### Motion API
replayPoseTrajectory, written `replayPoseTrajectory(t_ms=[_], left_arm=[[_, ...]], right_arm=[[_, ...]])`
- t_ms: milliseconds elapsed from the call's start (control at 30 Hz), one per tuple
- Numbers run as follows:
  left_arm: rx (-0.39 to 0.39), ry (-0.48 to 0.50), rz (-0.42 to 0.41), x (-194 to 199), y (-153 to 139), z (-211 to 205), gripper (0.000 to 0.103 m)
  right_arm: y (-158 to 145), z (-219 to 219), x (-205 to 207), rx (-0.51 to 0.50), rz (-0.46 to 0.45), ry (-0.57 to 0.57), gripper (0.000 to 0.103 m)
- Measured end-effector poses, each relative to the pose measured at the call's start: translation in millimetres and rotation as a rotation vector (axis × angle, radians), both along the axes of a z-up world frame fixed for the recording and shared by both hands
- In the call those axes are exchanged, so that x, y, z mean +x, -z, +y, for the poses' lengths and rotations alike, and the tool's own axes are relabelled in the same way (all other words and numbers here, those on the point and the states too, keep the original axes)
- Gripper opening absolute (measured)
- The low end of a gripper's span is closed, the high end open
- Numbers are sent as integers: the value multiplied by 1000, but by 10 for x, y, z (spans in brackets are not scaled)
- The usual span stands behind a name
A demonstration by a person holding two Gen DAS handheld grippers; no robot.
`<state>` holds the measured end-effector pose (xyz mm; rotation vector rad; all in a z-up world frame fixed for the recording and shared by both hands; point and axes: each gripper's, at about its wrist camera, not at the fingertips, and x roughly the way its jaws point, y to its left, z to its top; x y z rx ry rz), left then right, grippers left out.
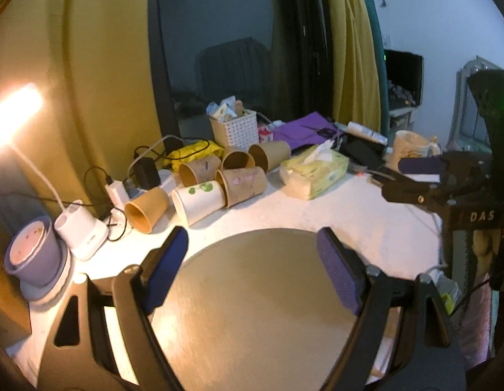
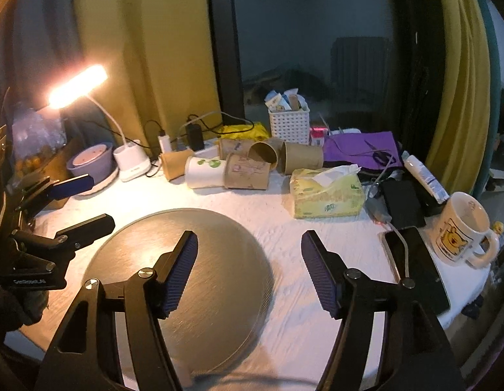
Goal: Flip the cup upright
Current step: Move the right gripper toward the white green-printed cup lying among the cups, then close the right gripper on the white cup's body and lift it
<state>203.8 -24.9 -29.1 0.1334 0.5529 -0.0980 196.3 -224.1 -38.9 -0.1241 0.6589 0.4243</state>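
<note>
Six paper cups (image 1: 219,179) lie on their sides, clustered at the table's far edge: five brown, one white cup (image 2: 204,172) with green print, touching a brown neighbour, mouths facing various ways.

Your left wrist camera looked low over the round grey metal disc (image 1: 252,293) toward twelve o'clock; your right one sat further right, sharing that disc (image 2: 200,260) and the toppled brown paper cups (image 2: 245,172).
</note>
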Motion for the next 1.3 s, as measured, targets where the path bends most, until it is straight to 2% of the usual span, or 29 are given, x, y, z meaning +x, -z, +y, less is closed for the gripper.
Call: replayPoseTrajectory(t_ms=[500,767,967,1167,1300], left_arm=[[59,-11,76,1137,230,417,82],[141,53,130,1736,486,648,82],[210,148,198,2126,648,738,82],[325,236,274,2364,882,661,82],[368,261,280,2440,958,628,82]], right_arm=[[305,209,1115,-19,91,-42,69],[499,526,1599,-21,136,-99,69],[594,676,1837,-25,153,-122,69],[695,699,1947,-12,179,-119,69],[746,678,1972,-10,191,-116,69]])
